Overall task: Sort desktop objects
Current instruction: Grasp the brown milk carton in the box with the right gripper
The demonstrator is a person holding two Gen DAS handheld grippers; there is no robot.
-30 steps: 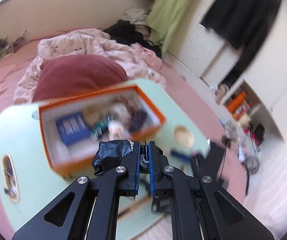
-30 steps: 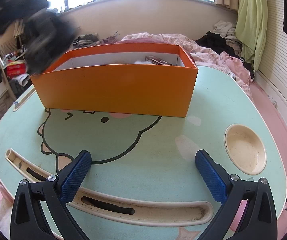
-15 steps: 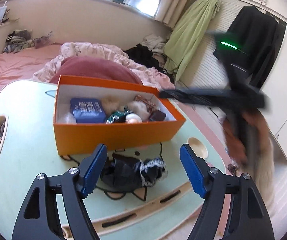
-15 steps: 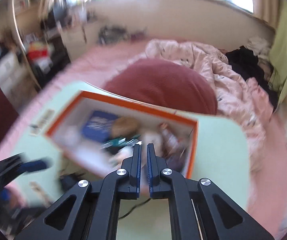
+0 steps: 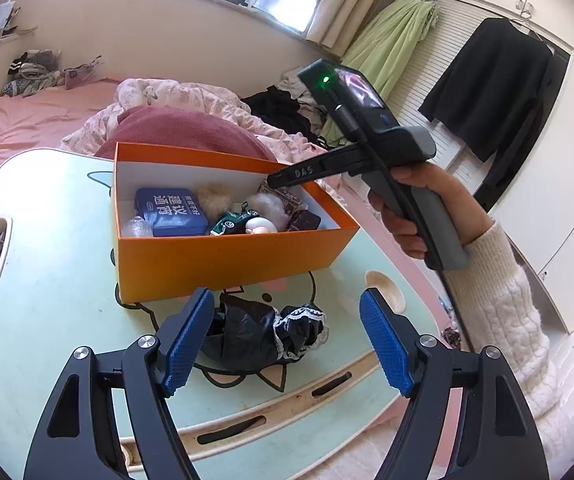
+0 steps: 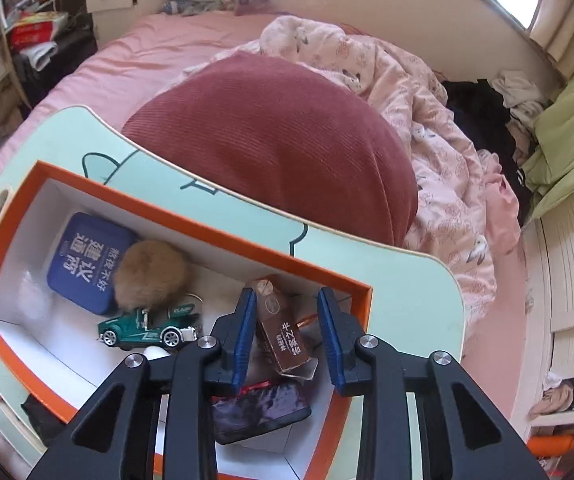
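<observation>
Black crumpled fabric with white lace (image 5: pixel 265 334), released, now lies before our wide-open left gripper (image 5: pixel 287 344); our right gripper (image 6: pixel 285 334), jaws just reopening slightly, brackets a brown carton (image 6: pixel 283 334) in the orange cardboard box (image 5: pixel 223 258).

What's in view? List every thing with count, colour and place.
table: 1, mint green, under box
box: 1, orange, on table
tin: 1, blue, in box
pompom: 1, brown, in box beside tin
toy car: 1, green, in box
packet: 1, brown, in box
cloth: 1, black, on table before box
cushion: 1, red, behind table
left gripper: 1, black and blue, jaws just opened, around cloth
right gripper: 1, black and blue, over box, jaws just opening, packet between, unpressed
hand: 1, holding right gripper
</observation>
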